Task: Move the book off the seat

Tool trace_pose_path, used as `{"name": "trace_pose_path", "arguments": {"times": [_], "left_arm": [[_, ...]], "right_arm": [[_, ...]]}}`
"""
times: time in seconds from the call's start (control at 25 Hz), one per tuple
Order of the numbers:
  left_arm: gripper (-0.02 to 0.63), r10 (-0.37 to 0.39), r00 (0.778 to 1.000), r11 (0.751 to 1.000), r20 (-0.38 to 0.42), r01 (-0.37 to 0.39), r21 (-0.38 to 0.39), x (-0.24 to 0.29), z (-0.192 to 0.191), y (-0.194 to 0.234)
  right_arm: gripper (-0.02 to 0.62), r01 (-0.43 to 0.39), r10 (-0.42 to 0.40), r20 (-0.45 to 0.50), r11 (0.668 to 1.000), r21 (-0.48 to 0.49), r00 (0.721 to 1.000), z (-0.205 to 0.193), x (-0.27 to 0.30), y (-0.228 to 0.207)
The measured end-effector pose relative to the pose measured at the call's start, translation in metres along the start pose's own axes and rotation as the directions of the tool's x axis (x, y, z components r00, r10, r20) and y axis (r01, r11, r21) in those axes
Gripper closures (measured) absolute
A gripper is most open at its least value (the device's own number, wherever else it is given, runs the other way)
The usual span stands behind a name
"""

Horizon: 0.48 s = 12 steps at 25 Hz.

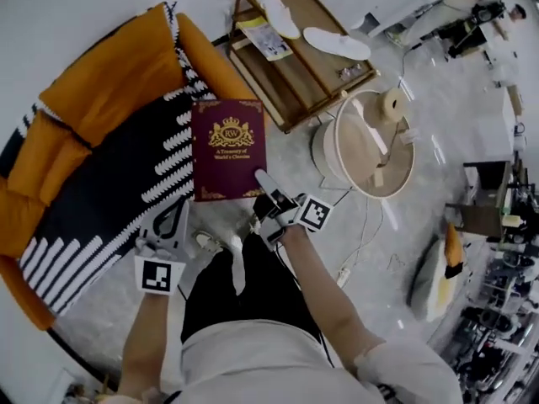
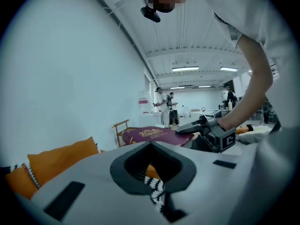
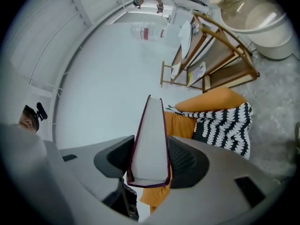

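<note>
A maroon book (image 1: pixel 227 150) with a gold crest is held cover up by its near edge, over the seat's front corner and the floor. My right gripper (image 1: pixel 264 188) is shut on it. In the right gripper view the book's page edge (image 3: pixel 150 144) stands between the two dark pads of the right gripper (image 3: pixel 150 159). The seat is an orange armchair (image 1: pixel 109 82) draped with a black-and-white blanket (image 1: pixel 109 200). My left gripper (image 1: pixel 178 206) hovers beside the blanket's edge, tips together, with nothing seen in it. From the left gripper (image 2: pixel 150 146) view, the book (image 2: pixel 152 136) lies ahead.
A low wooden rack (image 1: pixel 295 57) with two white slippers and a leaflet stands beyond the book. A round pale tub (image 1: pixel 375 146) sits right of it, with cables on the floor. My black trousers (image 1: pixel 244 293) are below. Cluttered benches line the right edge.
</note>
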<state>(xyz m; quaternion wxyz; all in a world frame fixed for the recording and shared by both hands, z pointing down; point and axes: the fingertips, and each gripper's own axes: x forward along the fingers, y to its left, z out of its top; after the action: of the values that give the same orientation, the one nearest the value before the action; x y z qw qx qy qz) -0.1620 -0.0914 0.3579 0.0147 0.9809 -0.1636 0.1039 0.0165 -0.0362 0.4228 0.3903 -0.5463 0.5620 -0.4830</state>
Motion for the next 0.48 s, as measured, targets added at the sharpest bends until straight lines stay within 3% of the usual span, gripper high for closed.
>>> {"name": "trace_pose_path", "arguments": {"times": [0.12, 0.28, 0.48], "left_arm": [[0.589, -0.077, 0.996, 0.996, 0.045, 0.075, 0.036, 0.032, 0.027, -0.041], [0.589, -0.211, 0.975, 0.971, 0.063, 0.202, 0.129, 0.076, 0.049, -0.097], [0.589, -0.298, 0.951, 0.948, 0.079, 0.286, 0.141, 0.129, 0.074, -0.171]], "right_arm": [[0.359, 0.006, -0.01, 0.094, 0.999, 0.036, 0.995, 0.035, -0.051, 0.008], [0.359, 0.028, -0.036, 0.235, 0.999, 0.036, 0.971, 0.084, -0.126, 0.006], [0.359, 0.05, -0.056, 0.366, 0.998, 0.026, 0.929, 0.151, -0.215, -0.007]]}}
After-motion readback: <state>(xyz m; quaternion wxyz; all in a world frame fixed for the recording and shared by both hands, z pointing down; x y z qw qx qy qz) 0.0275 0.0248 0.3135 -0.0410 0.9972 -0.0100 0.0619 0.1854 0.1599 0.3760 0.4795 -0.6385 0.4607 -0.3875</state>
